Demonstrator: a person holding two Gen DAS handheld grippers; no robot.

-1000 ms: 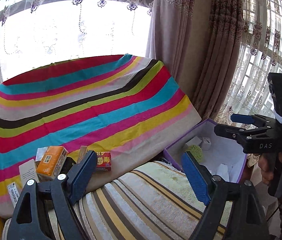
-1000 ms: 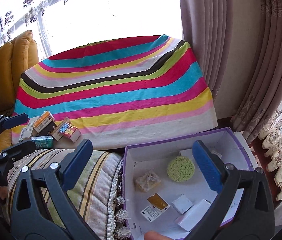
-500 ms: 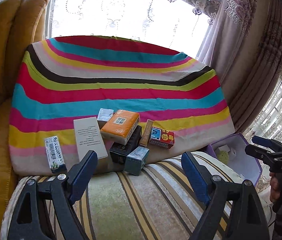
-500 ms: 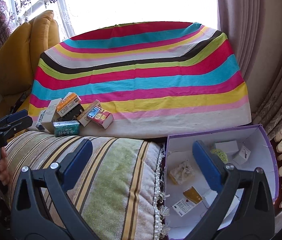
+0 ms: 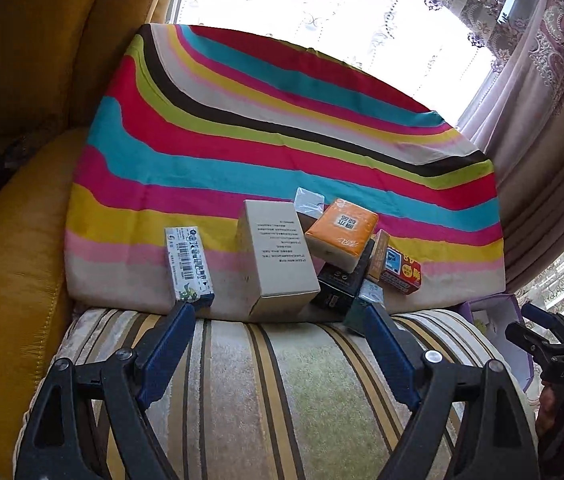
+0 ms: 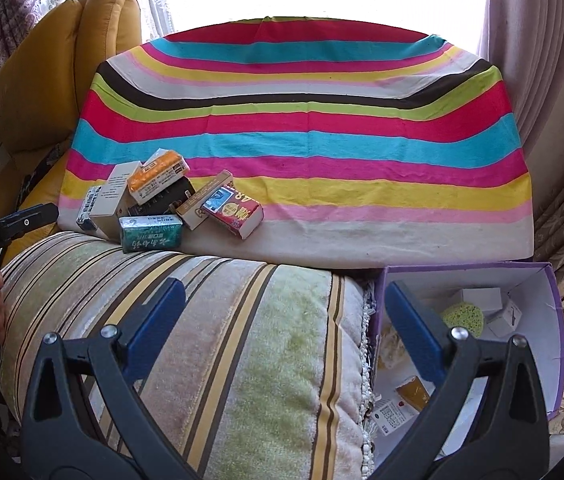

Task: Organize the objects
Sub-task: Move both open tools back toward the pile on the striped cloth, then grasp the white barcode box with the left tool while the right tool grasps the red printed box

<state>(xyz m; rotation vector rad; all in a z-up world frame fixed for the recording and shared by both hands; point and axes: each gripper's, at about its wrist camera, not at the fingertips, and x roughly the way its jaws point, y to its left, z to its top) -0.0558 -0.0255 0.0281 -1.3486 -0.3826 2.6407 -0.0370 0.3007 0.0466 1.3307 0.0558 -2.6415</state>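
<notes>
**Both grippers wide, boxes dead ahead of the left**

We hold the left gripper (image 5: 280,316) low over the striped cushion (image 5: 282,392), jaws spread wide and gripping nothing. Just beyond its fingertips sits the cluster of small boxes at the foot of the rainbow-striped cloth (image 5: 282,140). The beige carton (image 5: 278,260) lies right on the centre line between the jaws. The narrow barcode box (image 5: 188,268) nearly meets the left finger's tip, and the green pack (image 5: 361,308) is just at the right finger's tip. The orange tissue pack (image 5: 339,238) rides on top of a black box (image 5: 341,284), with the red box (image 5: 399,272) off to the right.

Our right gripper (image 6: 280,304) is parted too, empty, hovering over the cushion's edge. Its right finger overlaps the purple-rimmed box (image 6: 549,280), where the yellow-green sponge (image 6: 463,316) and a white carton (image 6: 481,298) lie. From here the pile is well up and left of the jaws.
</notes>
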